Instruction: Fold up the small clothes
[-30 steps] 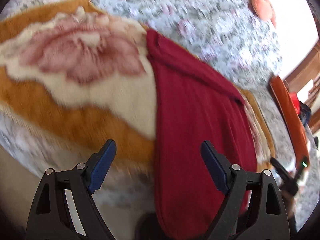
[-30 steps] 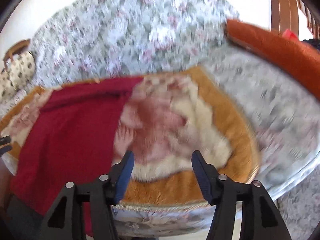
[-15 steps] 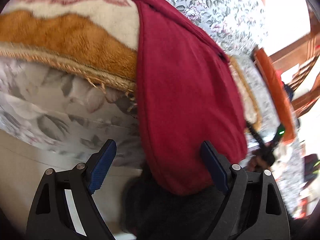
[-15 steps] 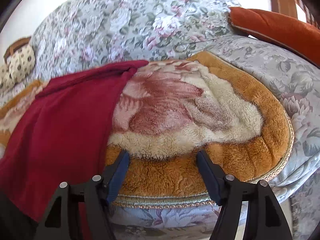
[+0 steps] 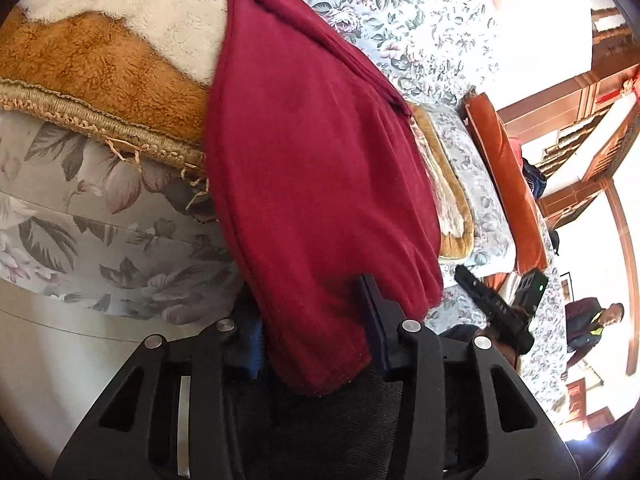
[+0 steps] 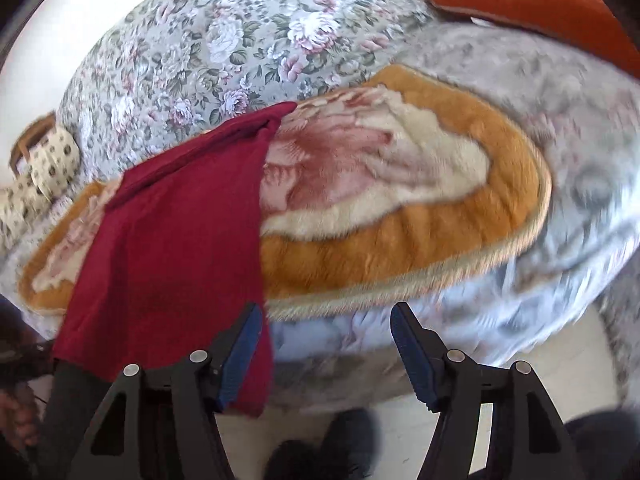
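A dark red garment [image 5: 312, 168] lies on an orange and cream floral seat mat [image 5: 92, 60] on a sofa, its lower end hanging over the front edge. My left gripper [image 5: 316, 340] is shut on that hanging lower hem. In the right wrist view the garment [image 6: 180, 232] drapes down at the left, and my right gripper [image 6: 324, 348] is open, its left finger [image 6: 240, 352] against the garment's lower right corner. The seat mat [image 6: 400, 208] spreads behind it.
The sofa has grey floral upholstery [image 6: 224, 40] and an orange cushion [image 6: 540, 12] at the right. A spotted bag [image 6: 44, 164] sits at the far left. A person [image 5: 592, 332] stands in the background at the right. Pale floor [image 6: 560, 368] lies below the seat.
My left gripper has dropped to the garment's hanging hem and closed on it. My right gripper has moved left and down, next to the garment's lower right corner, and stays open.
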`<state>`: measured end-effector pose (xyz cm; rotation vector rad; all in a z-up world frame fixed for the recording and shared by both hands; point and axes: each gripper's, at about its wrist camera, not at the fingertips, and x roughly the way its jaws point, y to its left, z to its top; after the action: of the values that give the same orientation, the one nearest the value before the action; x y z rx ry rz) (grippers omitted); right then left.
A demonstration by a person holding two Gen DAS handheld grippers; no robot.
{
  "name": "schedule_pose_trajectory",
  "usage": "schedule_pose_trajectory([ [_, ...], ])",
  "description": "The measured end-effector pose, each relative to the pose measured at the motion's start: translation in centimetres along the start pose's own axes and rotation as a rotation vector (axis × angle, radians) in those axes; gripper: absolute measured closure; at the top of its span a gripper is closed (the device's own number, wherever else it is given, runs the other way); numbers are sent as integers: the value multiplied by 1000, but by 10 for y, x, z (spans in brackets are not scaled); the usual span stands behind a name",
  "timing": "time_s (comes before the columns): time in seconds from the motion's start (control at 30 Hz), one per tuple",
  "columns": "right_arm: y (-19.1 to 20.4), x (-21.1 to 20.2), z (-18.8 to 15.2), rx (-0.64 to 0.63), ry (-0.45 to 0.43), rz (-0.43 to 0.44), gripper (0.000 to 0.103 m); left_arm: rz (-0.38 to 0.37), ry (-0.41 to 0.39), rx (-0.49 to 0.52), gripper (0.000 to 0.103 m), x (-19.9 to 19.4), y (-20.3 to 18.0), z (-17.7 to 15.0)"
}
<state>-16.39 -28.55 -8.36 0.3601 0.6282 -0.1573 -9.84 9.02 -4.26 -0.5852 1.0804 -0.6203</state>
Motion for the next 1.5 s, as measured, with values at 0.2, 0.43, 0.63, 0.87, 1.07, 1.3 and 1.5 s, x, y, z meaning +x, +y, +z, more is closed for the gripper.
schedule_pose_trajectory([
  [0.2, -3, 8, -27, 164, 30, 196, 38, 9, -14, -3, 57, 1, -3, 0],
  [0.43, 5, 35, -48, 214, 99, 358, 38, 18, -26, -15, 56, -1, -4, -5],
  [0.63, 2, 64, -49, 264, 161, 464, 60, 53, -34, -14, 56, 0, -4, -4],
  [0.87, 13, 34, -41, 153, 76, 466, 92, 95, -65, 21, 84, -7, -7, -7],
  [1.07, 22, -17, -23, 87, -21, 427, 95, 134, -154, 94, 96, -26, -23, -12],
  [1.3, 28, -75, 8, 42, -117, 477, 95, 93, -285, 110, 97, -70, -40, -11],
  [1.5, 37, -99, 7, 2, -135, 457, 95, 54, -303, 148, 97, -85, -51, -13],
])
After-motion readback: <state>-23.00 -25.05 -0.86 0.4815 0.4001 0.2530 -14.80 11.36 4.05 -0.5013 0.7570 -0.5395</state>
